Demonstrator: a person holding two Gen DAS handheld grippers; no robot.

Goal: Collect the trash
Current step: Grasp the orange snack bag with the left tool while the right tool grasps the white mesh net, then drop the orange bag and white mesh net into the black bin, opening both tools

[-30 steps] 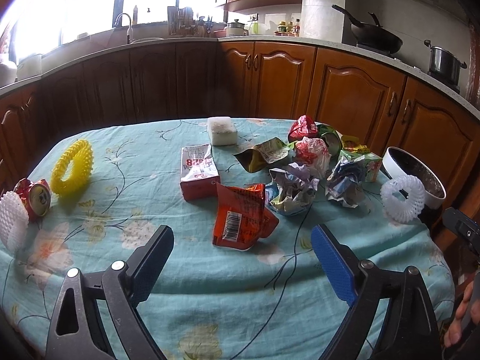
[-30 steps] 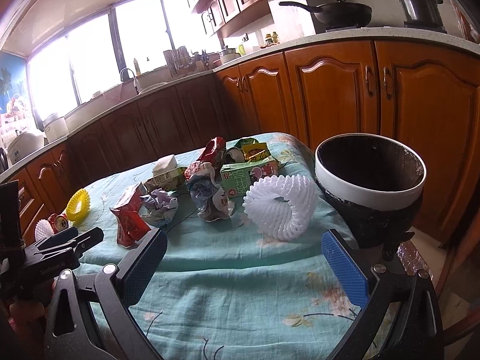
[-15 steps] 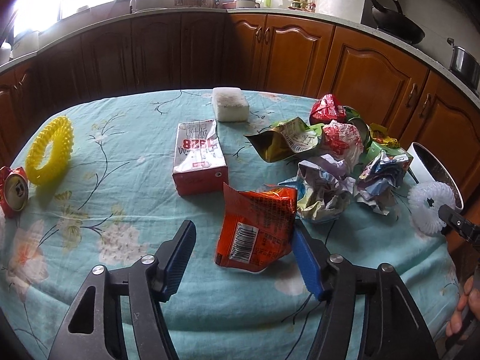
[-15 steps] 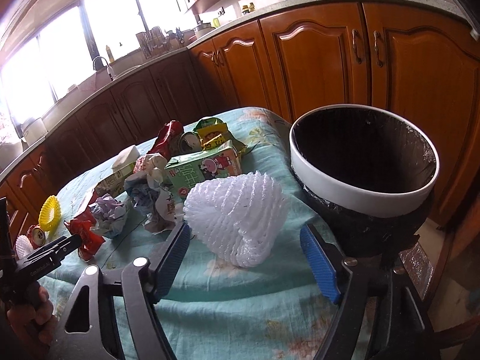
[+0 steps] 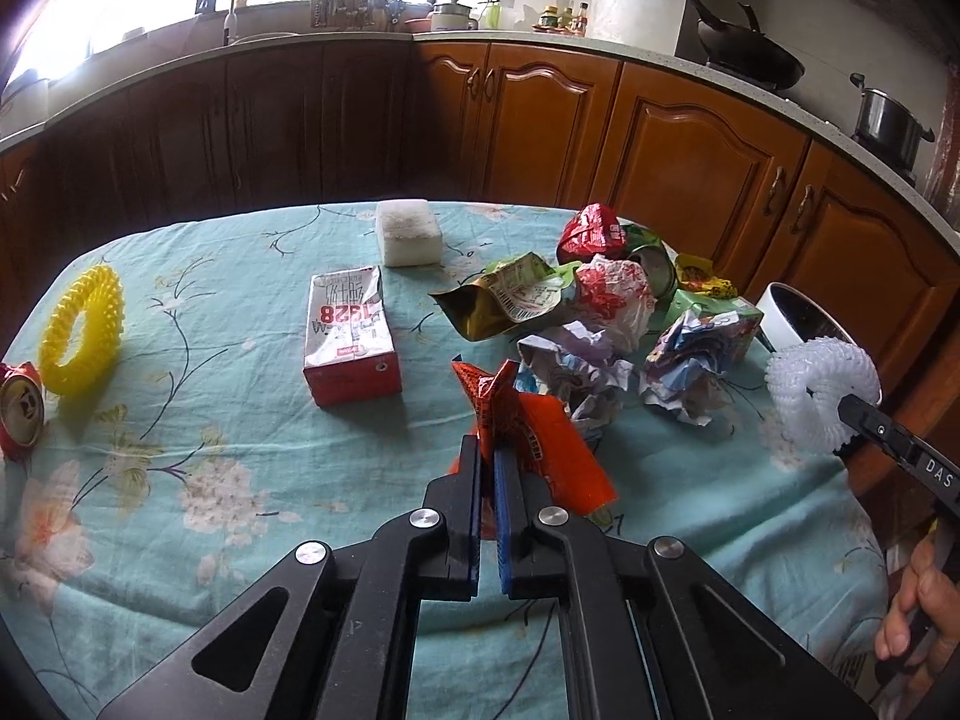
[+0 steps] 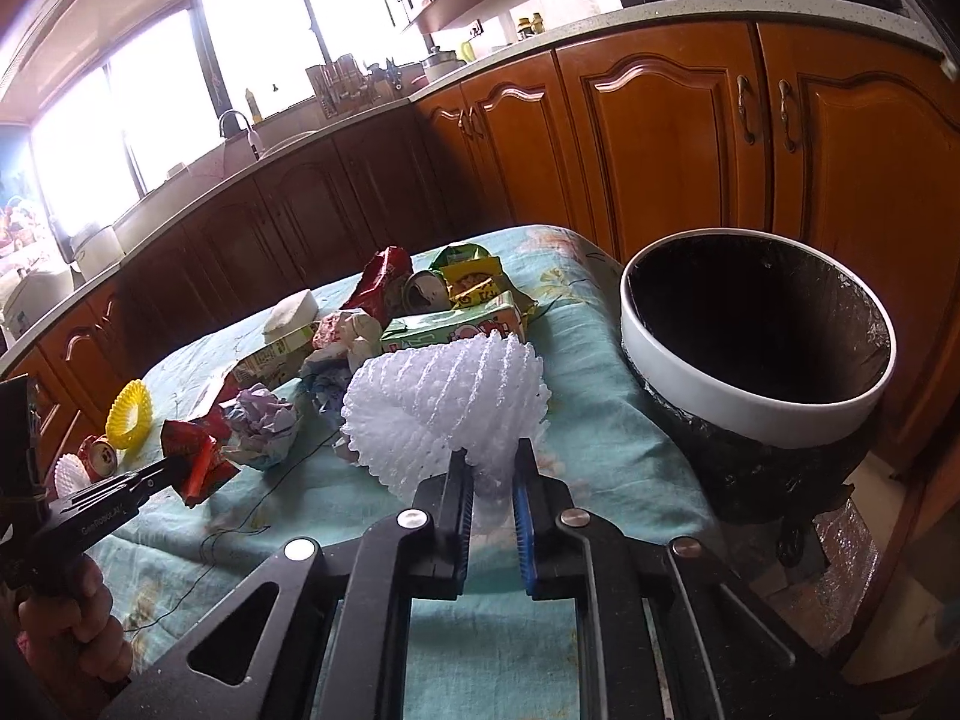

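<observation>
My left gripper (image 5: pixel 487 450) is shut on an orange snack wrapper (image 5: pixel 534 432), pinched at its near edge just above the teal tablecloth. My right gripper (image 6: pixel 491 462) is shut on a white foam net sleeve (image 6: pixel 447 396), also seen in the left wrist view (image 5: pixel 816 390). A white-rimmed trash bin with a black liner (image 6: pixel 756 330) stands just right of the table edge. A pile of crumpled paper and wrappers (image 5: pixel 606 312) lies beyond the orange wrapper.
A red and white carton (image 5: pixel 351 336), a white block (image 5: pixel 408 231), a yellow foam ring (image 5: pixel 81 330) and a crushed red can (image 5: pixel 21 408) lie on the table (image 5: pixel 180 480). Wooden kitchen cabinets (image 5: pixel 690 162) run behind the table.
Both grippers have closed: the left on the orange wrapper, the right on the white foam net. The wrapper is now squeezed and raised slightly.
</observation>
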